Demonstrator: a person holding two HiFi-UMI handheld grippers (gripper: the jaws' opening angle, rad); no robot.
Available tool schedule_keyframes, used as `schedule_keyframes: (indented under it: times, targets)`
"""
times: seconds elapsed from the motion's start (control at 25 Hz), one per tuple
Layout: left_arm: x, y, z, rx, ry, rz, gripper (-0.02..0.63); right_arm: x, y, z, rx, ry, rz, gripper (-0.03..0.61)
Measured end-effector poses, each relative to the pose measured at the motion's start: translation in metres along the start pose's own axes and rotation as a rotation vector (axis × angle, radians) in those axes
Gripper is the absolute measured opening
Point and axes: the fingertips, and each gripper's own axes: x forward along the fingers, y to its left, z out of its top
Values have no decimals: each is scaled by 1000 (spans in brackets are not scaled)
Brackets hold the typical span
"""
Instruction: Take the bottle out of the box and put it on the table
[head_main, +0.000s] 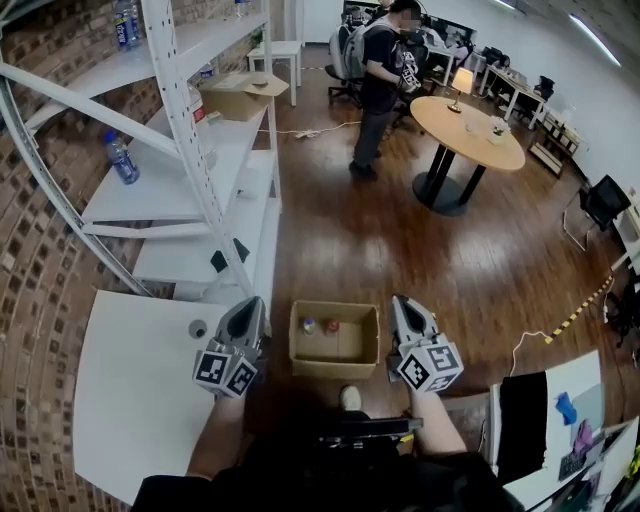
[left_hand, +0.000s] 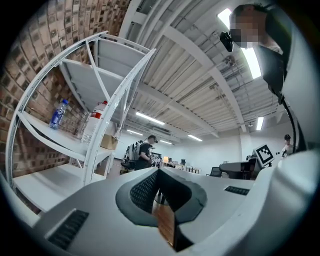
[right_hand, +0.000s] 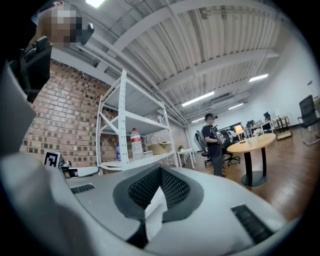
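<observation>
Two bottles (head_main: 308, 325), seen from above as small round tops, one pale and one reddish, stand side by side against the far wall of an open cardboard box (head_main: 334, 362) on the wooden floor (head_main: 330, 240). The box sits between two hand-held grippers. The left gripper (head_main: 248, 305) is held just to the box's left, over the edge of a white counter (head_main: 130, 400), its jaws pressed together at the tips with nothing between them. The right gripper (head_main: 405, 303) is held just to the box's right, its jaws likewise closed on nothing. Neither touches the box or the bottles. Each gripper view looks out level across the room rather than into the box: the left gripper (left_hand: 159, 172) faces a white shelf rack (left_hand: 95, 150) set against a brick wall (left_hand: 35, 60), and the right gripper (right_hand: 160, 170) faces the same rack (right_hand: 122, 120), where a tall clear bottle with a red label (right_hand: 135, 144) stands on a shelf. A small water bottle (head_main: 121, 158) lies on a lower shelf. Farther back, a person in dark clothes (head_main: 382, 80) stands beside a round wooden table (head_main: 467, 132) that carries a lit lamp (head_main: 462, 82).
</observation>
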Motion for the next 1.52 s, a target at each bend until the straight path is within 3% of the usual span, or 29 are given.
schedule_keyframes:
  times: [0.48,0.64,0.92,1.12,1.52]
  targets:
    - [70,-11,-10,32,-25,99,-5,61,-62,24,-58,17,151,5]
    - [92,-21,-16,43,-16,116,-5,74,-77,28,-175,50,142,5]
    - [120,-23,-21,26,-41,177,-5,82,-96,17,-269,105,209,5]
    - [134,-40,-24,56,-9,168,-5,84,-111,9,-178,103,241,5]
    - [127,-22,-19,32,-35,207,-5,81,-144,-4,-45,106,142,5]
